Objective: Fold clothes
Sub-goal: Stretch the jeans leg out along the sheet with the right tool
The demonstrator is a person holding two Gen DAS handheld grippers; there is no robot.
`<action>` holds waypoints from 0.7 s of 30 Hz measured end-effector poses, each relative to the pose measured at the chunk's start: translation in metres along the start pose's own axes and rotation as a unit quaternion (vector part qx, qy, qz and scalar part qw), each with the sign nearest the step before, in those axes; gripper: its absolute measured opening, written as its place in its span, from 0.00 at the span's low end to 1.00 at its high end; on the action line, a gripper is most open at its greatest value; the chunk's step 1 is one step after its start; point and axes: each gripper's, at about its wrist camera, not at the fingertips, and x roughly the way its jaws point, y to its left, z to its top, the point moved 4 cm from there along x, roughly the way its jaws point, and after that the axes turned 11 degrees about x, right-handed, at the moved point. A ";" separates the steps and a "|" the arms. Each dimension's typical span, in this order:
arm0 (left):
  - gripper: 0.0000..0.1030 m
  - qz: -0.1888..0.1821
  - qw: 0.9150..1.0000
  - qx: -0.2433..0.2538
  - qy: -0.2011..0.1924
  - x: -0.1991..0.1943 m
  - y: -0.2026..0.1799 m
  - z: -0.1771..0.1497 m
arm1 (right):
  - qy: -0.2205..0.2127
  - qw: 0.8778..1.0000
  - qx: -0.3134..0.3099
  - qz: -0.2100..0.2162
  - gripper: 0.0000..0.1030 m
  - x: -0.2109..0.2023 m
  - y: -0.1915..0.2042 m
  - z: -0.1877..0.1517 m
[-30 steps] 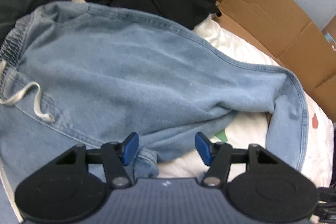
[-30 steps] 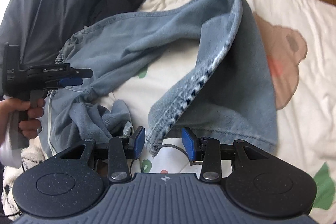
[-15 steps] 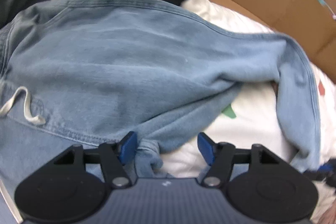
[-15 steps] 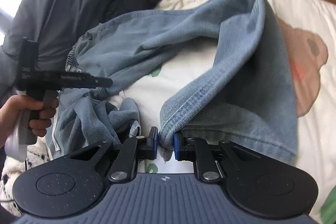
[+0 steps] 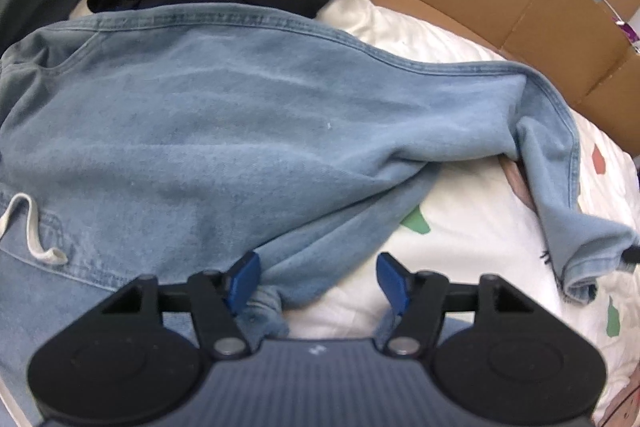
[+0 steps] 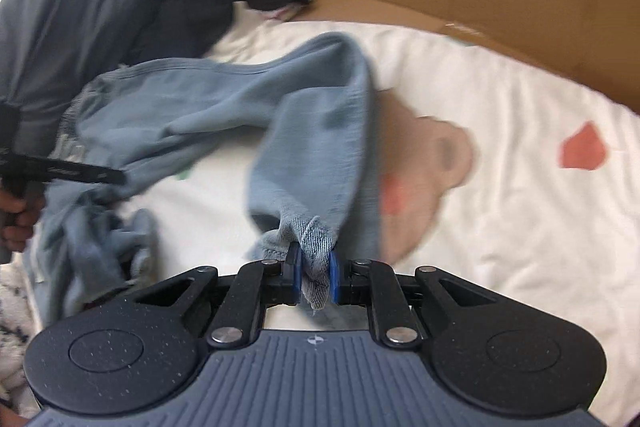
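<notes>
On the left, the left tool [image 5: 316, 277] hangs over the crotch of the pale blue denim trousers [image 5: 224, 147], which lie spread on the white bed cover with coloured prints [image 5: 460, 227]. Its blue pads are spread wide and press on nothing, though a bunch of cloth sits just beside the left pad. To the right, the right tool [image 6: 314, 277] has just been closing, and now its pads pinch the hem of one trouser leg [image 6: 312, 251] — the leg hangs from it, a little above the bed. The step in hand, I judge, is to straighten this leg before the fold. The next move probably calls for carrying the hem outward until the leg lies flat, while the left tool holds the crotch down.
</notes>
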 end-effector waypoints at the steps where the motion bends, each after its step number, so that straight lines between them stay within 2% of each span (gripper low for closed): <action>1: 0.64 0.001 1.000 0.001 0.000 0.000 0.000 0.000 | 0.000 1.000 -0.006 -0.009 0.11 -0.001 -0.005 0.002; 8: 0.64 0.012 1.000 -0.003 -0.002 -0.001 0.004 0.003 | 0.004 0.995 -0.043 -0.085 0.11 -0.006 -0.041 0.013; 14: 0.64 0.019 1.000 0.000 0.005 0.001 0.007 0.000 | -0.006 0.983 -0.054 -0.173 0.11 -0.009 -0.087 0.027; 18: 0.64 0.008 1.000 -0.003 0.008 0.002 0.007 -0.001 | -0.011 0.976 -0.066 -0.208 0.11 -0.008 -0.108 0.037; 21: 0.64 0.009 1.000 0.000 0.009 0.003 0.007 0.000 | -0.008 0.973 -0.071 -0.219 0.11 -0.004 -0.119 0.039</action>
